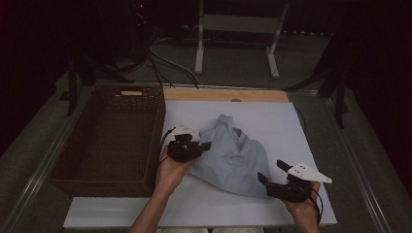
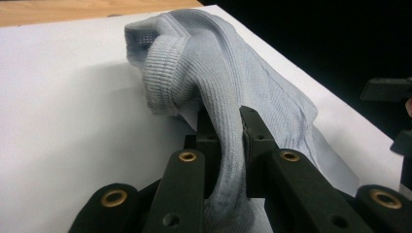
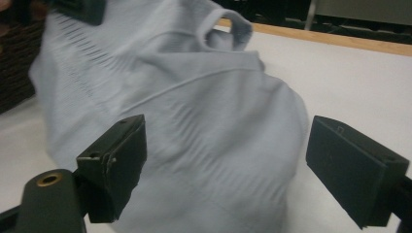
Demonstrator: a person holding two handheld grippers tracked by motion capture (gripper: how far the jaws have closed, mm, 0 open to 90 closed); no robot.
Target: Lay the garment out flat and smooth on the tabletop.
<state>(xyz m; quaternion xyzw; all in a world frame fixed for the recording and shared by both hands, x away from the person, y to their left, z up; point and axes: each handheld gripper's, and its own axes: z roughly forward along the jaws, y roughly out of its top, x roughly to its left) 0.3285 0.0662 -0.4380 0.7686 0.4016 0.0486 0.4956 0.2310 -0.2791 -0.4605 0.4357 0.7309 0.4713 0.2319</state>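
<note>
We are working on a pale grey-blue knitted garment (image 1: 232, 158) that is lying crumpled near the middle of the white board (image 1: 272, 116) covering the desk, with a ribbed part rising into a small peak toward the far edge. With our left gripper (image 1: 203, 146) we are pinching a ribbed fold of the garment: in the left gripper view the fabric (image 2: 228, 145) is running straight down between the two black fingers (image 2: 257, 141), which are pressing in on it from both sides, and the ribbed end is curling over just beyond the tips. Our right gripper (image 1: 273, 171) is sitting at the garment's near right corner, its fingers spread wide; in the right gripper view the cloth (image 3: 214, 160) is lying in the broad gap between them, and whether either finger (image 3: 124, 160) is touching the cloth we cannot tell. A dark woven basket (image 1: 63, 170) is standing just beside the board on the left, well clear of the garment.
</note>
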